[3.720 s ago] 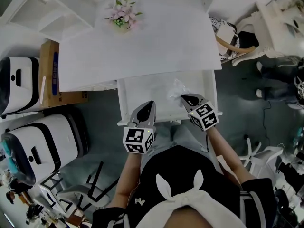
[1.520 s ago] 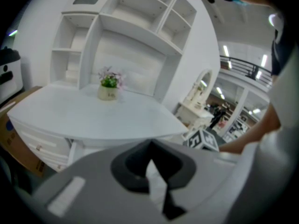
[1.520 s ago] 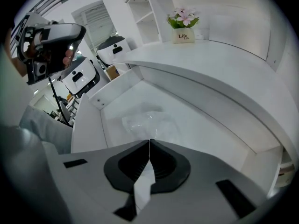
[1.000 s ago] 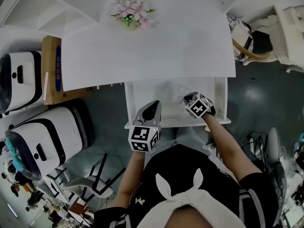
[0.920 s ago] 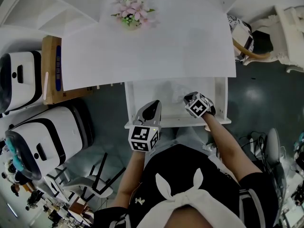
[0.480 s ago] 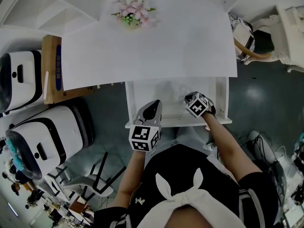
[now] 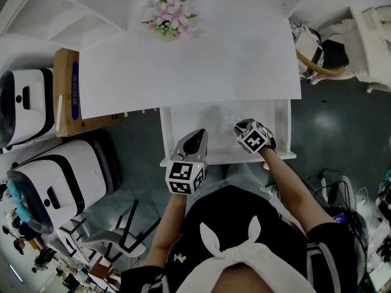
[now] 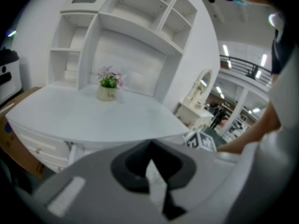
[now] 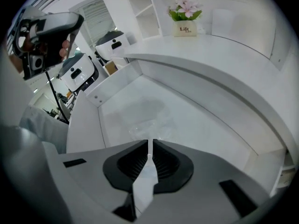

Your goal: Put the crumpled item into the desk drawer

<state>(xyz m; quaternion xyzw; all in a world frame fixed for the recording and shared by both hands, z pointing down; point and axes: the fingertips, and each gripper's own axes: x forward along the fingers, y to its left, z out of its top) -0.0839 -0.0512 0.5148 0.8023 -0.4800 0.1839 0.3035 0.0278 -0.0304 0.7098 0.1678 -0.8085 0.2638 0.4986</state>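
Note:
The white desk (image 7: pixel 189 66) has its drawer (image 7: pixel 177 130) pulled out toward me. A crumpled clear plastic item (image 9: pixel 145 124) lies low on the drawer floor, faintly visible in the head view as the crumpled item (image 7: pixel 225 113). My right gripper (image 7: pixel 242 126) reaches into the drawer's right half. In the right gripper view its jaws (image 9: pixel 150 146) stand all but closed, pinching the near edge of the plastic. My left gripper (image 7: pixel 194 138) hovers over the drawer's front left, shut and empty, its tips (image 8: pixel 150 146) meeting.
A flower pot (image 7: pixel 169 18) stands at the back of the desktop below a shelf unit (image 8: pixel 126 27). Two white machines (image 7: pixel 24 105) (image 7: pixel 55 182) and a cardboard box (image 7: pixel 67 90) stand left of the desk. A chair (image 7: pixel 125 237) is at the lower left.
Since 3.7 s ago my right gripper has gone down into the drawer with the crumpled item. Over the last second neither gripper has visibly moved.

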